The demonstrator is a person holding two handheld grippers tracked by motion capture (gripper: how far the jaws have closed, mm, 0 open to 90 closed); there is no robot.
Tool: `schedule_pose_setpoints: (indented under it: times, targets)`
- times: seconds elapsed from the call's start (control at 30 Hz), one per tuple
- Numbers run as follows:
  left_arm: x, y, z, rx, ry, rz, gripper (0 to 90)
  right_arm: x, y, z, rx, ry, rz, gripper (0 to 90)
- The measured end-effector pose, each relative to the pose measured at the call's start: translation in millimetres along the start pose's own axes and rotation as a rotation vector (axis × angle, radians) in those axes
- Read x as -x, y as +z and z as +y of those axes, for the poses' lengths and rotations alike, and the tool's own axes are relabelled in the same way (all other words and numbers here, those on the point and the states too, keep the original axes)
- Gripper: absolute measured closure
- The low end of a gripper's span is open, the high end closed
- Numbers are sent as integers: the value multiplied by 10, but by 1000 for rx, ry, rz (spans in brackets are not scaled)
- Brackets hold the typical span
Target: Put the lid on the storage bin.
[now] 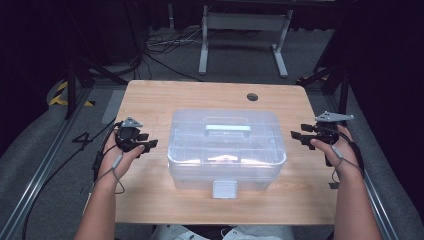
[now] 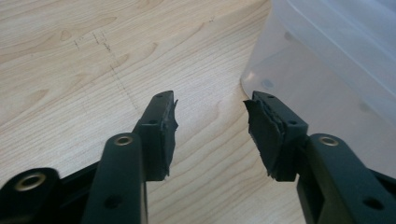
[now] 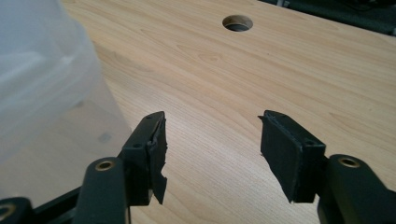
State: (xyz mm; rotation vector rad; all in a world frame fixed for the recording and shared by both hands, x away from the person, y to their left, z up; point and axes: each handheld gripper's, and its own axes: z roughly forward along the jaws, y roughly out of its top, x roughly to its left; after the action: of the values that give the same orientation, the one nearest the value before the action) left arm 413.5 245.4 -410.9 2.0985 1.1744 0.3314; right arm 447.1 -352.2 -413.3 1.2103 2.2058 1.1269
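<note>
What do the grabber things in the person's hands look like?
Each gripper is black, with two flat jaws lined with ragged dark pads. The left gripper and right gripper each carry a grey three-cornered plate on top. A thin cable with a small grey piece trails down each bare forearm. No sleeves show.

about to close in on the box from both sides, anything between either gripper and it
Nothing visible. The left gripper and the right gripper flank the clear box, both open and empty, with bare table between each and the box wall. In the left gripper view the box lies just past the jaws.
</note>
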Motion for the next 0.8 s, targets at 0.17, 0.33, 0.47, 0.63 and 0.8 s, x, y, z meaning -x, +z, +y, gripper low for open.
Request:
schedule_pose_setpoints:
  times: [0.17, 0.33, 0.47, 0.63, 0.8]
  targets:
    - [-55, 76, -42, -6, 10, -14, 458, 64, 134, -118, -31, 18, 3, 406]
    - [-102, 149, -61, -25, 42, -1, 405, 70, 207, -173, -38, 16, 13, 395]
    - [-108, 201, -95, -41, 25, -15, 405, 83, 259, -213, -42, 19, 10, 386]
    - [-133, 232, -131, -53, 14, -17, 405, 109, 366, -286, -61, 19, -2, 379]
    - [-160, 279, -170, -69, 31, -22, 401, 85, 496, -349, -99, 7, -1, 380]
